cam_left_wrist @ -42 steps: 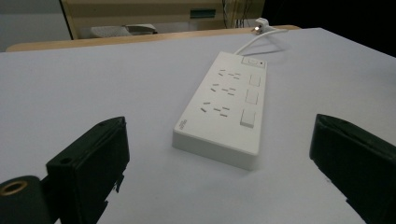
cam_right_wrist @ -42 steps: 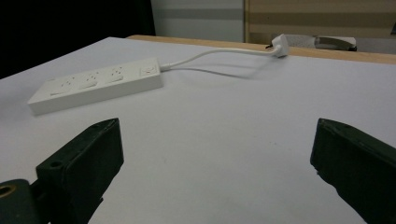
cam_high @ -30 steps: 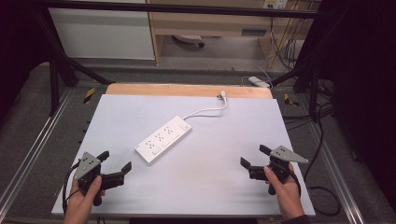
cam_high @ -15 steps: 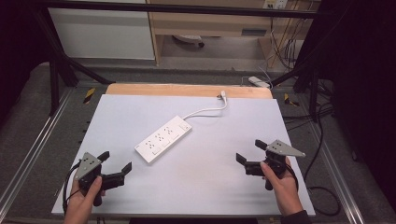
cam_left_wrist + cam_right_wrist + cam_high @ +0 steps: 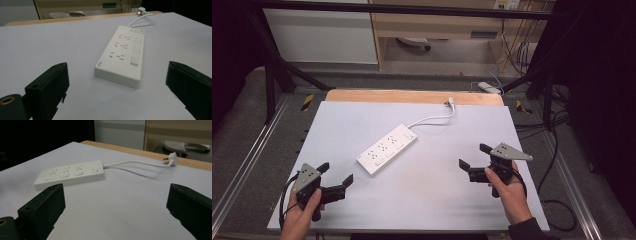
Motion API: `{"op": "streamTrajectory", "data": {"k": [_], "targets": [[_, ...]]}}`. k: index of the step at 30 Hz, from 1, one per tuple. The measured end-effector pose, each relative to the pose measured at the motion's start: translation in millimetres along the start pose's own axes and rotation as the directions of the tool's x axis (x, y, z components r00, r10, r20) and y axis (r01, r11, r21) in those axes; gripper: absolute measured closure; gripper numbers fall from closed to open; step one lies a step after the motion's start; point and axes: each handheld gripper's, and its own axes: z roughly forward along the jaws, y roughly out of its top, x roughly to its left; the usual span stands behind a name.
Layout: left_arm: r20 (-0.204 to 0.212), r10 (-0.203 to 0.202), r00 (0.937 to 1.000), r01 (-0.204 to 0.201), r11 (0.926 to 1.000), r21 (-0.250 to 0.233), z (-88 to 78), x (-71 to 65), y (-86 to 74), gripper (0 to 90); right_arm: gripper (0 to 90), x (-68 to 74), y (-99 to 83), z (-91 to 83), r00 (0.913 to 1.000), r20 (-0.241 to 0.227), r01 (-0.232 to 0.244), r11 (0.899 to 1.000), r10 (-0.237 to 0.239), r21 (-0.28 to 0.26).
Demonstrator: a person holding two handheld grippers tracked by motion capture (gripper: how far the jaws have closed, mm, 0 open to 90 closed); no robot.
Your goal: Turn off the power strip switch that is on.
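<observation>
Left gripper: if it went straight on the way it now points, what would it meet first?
Most likely the near end of the white power strip, lying dead ahead between the open left gripper jaws; only bare table comes before it.

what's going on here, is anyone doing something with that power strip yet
Not yet. A person holds a two-jaw gripper in each hand over a white table. The left gripper and the right gripper are both open and empty, at the near corners. The white power strip lies flat and untouched in the middle, clear of both grippers, its cord curling back to a loose plug near the wooden edge. Both grippers point toward the strip.
</observation>
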Motion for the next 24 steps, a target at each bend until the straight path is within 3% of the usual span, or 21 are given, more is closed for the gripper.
{"op": "streamTrajectory", "data": {"k": [24], "targets": [[0.004, 0.011, 0.9999, -0.011, 0.9999, 0.002, 0.3, -1.0, 0.0, 4.7, 3.0, 10.2, 26.4, 19.0, 0.9989, -0.023, 0.041, 0.999, -0.041, -0.005]]}}
